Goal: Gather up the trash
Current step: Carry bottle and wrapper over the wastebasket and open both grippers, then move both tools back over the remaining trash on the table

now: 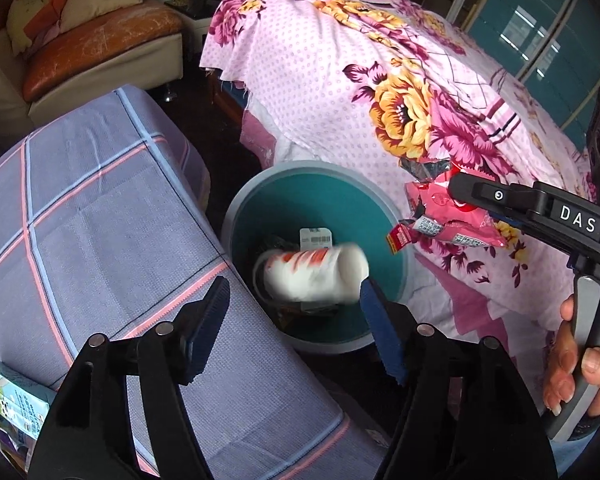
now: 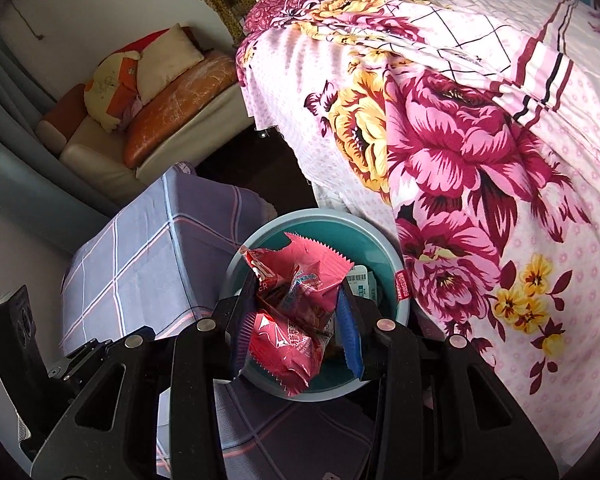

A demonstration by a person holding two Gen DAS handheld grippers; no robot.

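Teal inside, the bin (image 1: 384,264) stands on the floor between bed and counter so my left tongs (image 1: 292,312), spread wide, drop the white bottle (image 1: 316,276) straight in while my right tongs (image 2: 296,312) pinch pink wrappers (image 2: 296,280) above it.

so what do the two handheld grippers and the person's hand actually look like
Both are black plastic linkage grippers with round silver pivot pins and ribbed blue pads on the fingers. The right gripper carries white "DAS" lettering and a grey pistol handle. The bare hand around it has pale unpainted nails; no sleeve or cable is visible.
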